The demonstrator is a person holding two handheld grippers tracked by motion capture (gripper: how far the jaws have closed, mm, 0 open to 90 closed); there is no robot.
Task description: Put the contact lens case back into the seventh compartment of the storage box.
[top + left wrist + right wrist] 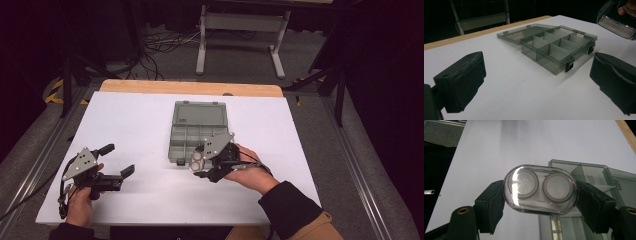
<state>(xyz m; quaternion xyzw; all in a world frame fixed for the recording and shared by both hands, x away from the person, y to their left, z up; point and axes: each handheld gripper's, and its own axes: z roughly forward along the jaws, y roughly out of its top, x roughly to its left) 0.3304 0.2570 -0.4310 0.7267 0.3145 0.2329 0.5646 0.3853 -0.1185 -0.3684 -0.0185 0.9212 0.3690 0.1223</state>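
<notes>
No text can be read; faint embossed lettering on the lid of the grey compartment box (619, 183) stays illegible

I see a glossy clear plastic case (540, 192) catching glare. The box (556, 47) looks like smooth, see-through grey plastic. My gripper (540, 205) pads look matt black and rough-edged; the bench (140, 125) is matt white with a wood edge.

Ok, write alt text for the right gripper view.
The right gripper clamps a clear oval case with two round wells between its black jaws, held above the white table. Behind and below it lies an open grey compartment box.
</notes>
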